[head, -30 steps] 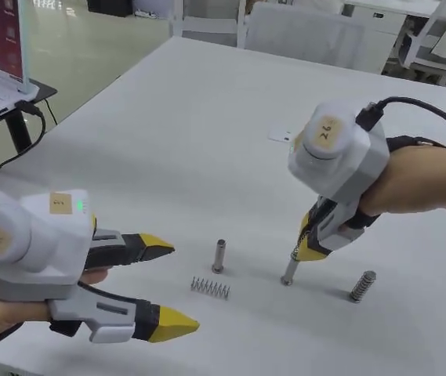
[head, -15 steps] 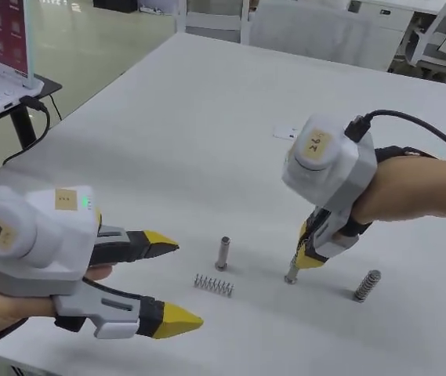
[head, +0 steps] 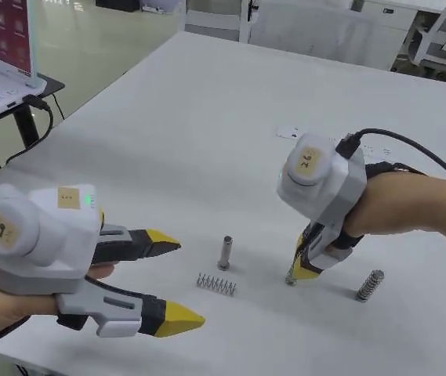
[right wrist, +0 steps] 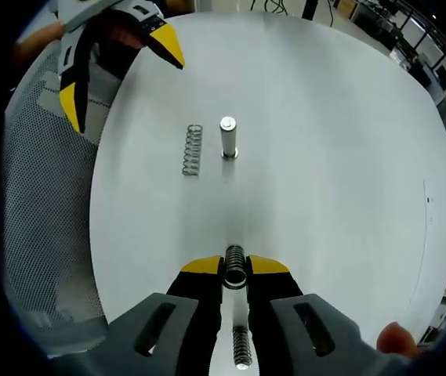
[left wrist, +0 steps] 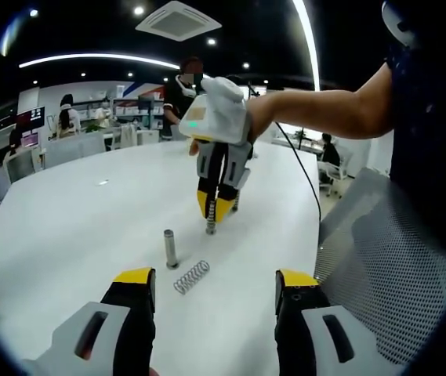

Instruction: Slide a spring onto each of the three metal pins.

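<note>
My right gripper (right wrist: 235, 268) clamps a spring (right wrist: 235, 279); I should lower it straight down the pin (head: 290, 278). Left gripper (head: 177, 280) gapes, idle.

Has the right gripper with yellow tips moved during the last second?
Yes. Against the bare upright metal pin, the white right gripper, shut on a coiled metal spring, has come lower, nearer the white table.

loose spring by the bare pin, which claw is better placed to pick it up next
Left. The left claw is open, right beside the loose spring and bare pin. The right claw is busy, shut on a second spring.
</note>
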The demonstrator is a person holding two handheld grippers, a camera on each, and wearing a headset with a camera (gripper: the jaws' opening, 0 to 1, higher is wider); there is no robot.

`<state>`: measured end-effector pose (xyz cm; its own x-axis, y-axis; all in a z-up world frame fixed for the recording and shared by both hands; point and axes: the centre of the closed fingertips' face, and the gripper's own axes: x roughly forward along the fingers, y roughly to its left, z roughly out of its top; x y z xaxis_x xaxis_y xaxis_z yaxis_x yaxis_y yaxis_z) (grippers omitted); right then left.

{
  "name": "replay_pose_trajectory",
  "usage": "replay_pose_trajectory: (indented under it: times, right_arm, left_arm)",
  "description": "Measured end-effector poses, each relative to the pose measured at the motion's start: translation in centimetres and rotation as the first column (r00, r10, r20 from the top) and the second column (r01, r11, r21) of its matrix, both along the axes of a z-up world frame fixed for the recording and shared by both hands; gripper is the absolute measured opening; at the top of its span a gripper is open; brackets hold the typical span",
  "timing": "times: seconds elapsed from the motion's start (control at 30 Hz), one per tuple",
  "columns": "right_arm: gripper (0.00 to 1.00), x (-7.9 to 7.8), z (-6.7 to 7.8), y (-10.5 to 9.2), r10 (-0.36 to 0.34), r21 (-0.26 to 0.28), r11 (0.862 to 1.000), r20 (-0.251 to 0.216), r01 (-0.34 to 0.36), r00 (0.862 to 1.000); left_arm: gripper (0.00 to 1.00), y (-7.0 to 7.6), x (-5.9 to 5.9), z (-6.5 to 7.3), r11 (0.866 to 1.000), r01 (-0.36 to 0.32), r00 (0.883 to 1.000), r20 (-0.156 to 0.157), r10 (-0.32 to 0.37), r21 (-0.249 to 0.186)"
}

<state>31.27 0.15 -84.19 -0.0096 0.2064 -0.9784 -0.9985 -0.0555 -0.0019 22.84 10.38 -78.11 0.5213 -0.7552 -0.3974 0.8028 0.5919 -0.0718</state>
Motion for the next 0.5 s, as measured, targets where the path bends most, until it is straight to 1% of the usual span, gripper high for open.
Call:
replay_pose_trajectory:
  times: [0.37,0.5]
  right_arm:
    - [0.09,-0.07,-0.73,-0.11,-0.001,-0.009,1.0,0.004,0.001,1.0]
    - [0.09,-0.07,-0.79,-0.03,-0.008,0.0,1.0,0.002,0.008,1.0]
  left_arm:
    - [0.57,-0.2,-0.02,-0.04,1.0,0.005,1.0,-0.002,-0.005,0.002]
    - [0.57,-0.15,-0.01,-0.06,1.0,0.004,1.0,-0.004,-0.004,0.002]
